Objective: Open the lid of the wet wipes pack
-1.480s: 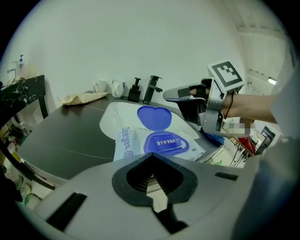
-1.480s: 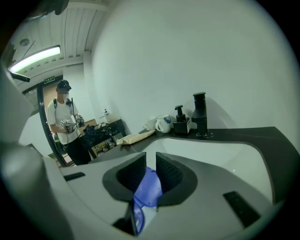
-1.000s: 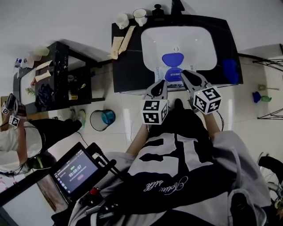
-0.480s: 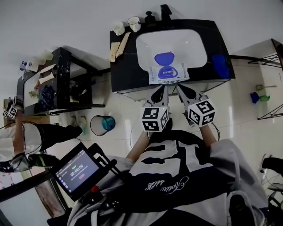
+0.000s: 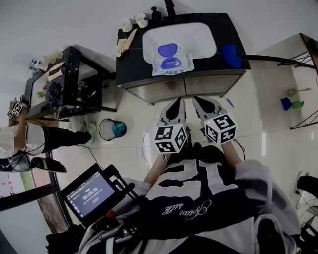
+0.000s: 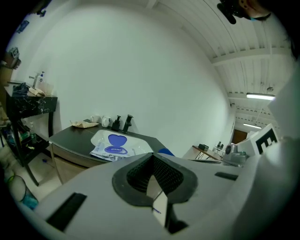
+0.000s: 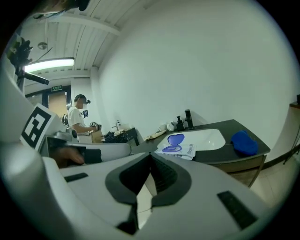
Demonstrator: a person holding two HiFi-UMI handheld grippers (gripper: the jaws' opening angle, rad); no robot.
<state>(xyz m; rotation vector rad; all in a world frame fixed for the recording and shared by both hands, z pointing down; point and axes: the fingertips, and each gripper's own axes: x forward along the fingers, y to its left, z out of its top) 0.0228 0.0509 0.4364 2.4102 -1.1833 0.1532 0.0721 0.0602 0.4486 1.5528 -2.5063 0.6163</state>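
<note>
The wet wipes pack (image 5: 172,64) lies across the front rim of the white sink basin (image 5: 198,35), its blue lid (image 5: 167,49) flipped up and open. Both grippers hang over the floor, well back from the counter and apart from the pack. My left gripper (image 5: 177,105) is shut with nothing in it, and so is my right gripper (image 5: 200,104). The left gripper view shows the pack (image 6: 114,151) far beyond the closed left gripper (image 6: 152,157). In the right gripper view the pack (image 7: 178,149) sits far past the closed right gripper (image 7: 150,155).
A blue cloth (image 5: 231,54) lies on the dark counter (image 5: 131,69), with cups (image 5: 140,20) and a faucet (image 5: 170,9) at the back. A black shelf cart (image 5: 64,84), a bucket (image 5: 113,130) and another person (image 5: 30,139) are left; a screen (image 5: 92,194) is near me.
Both grippers have drawn back from the pack toward my body. The counter now lies farther off in the head view. The pack stays on the sink rim with its lid up.
</note>
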